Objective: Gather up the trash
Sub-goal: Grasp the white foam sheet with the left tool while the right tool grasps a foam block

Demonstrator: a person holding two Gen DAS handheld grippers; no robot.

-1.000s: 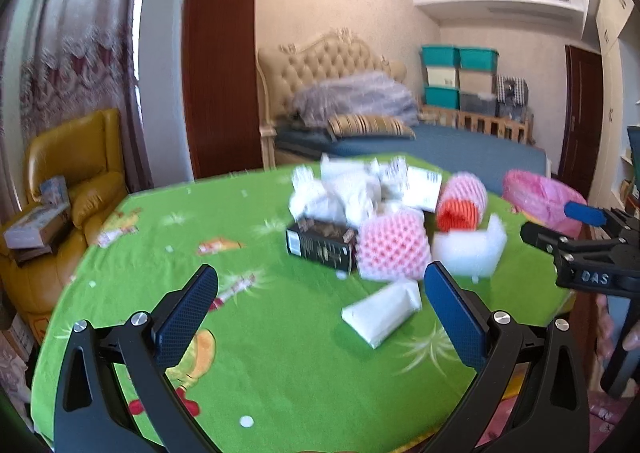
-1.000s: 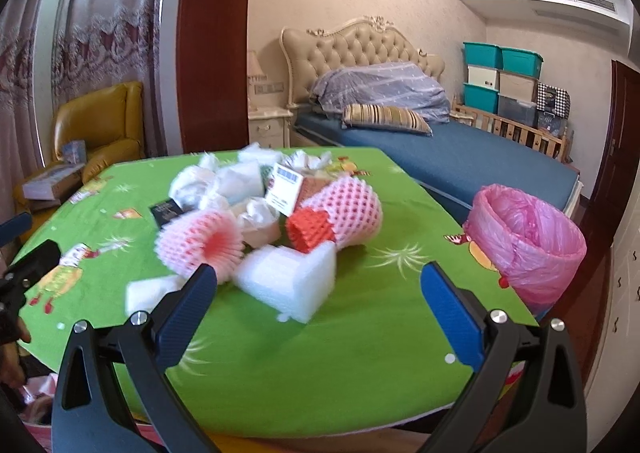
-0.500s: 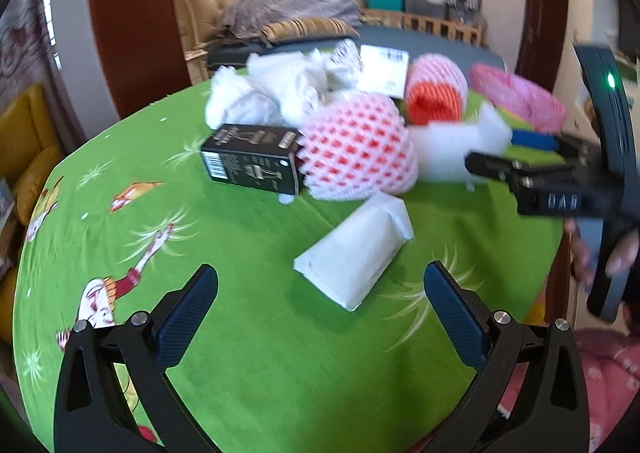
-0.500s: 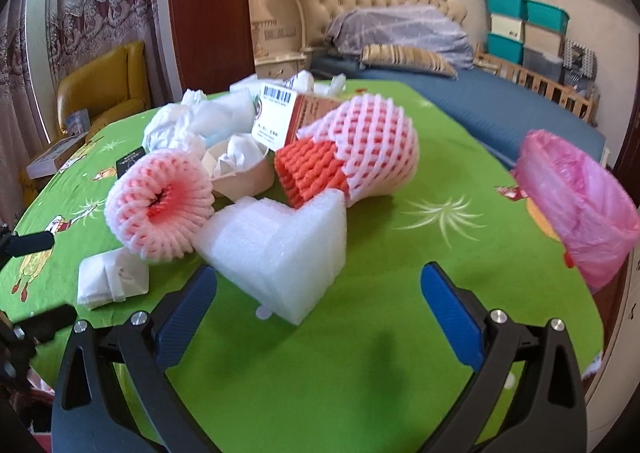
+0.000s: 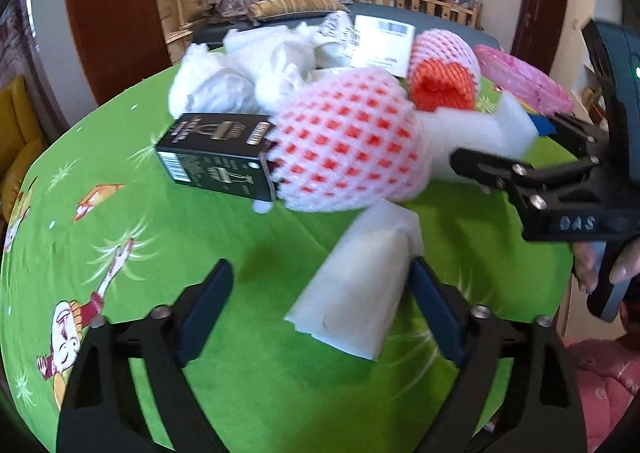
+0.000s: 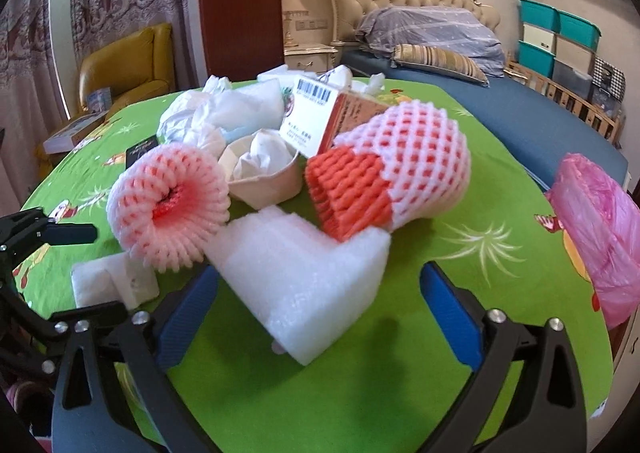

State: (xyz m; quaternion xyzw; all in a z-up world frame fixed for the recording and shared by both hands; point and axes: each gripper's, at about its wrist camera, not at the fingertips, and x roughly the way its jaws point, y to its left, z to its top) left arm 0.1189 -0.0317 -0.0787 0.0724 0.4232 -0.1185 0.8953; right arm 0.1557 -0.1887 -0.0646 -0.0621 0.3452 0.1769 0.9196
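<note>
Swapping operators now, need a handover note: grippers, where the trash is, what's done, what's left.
Left gripper: open, straddling the small white foam wedge near the table's front edge, not closed on it.
Right gripper: open, straddling the white foam block, nothing held.
Pile on the green table: two foam fruit nets, black box, paper cup, crumpled white wrappers, barcoded carton.
Pink trash bag sits at the table's right edge.
Done: nothing visibly collected. Left: everything.
</note>
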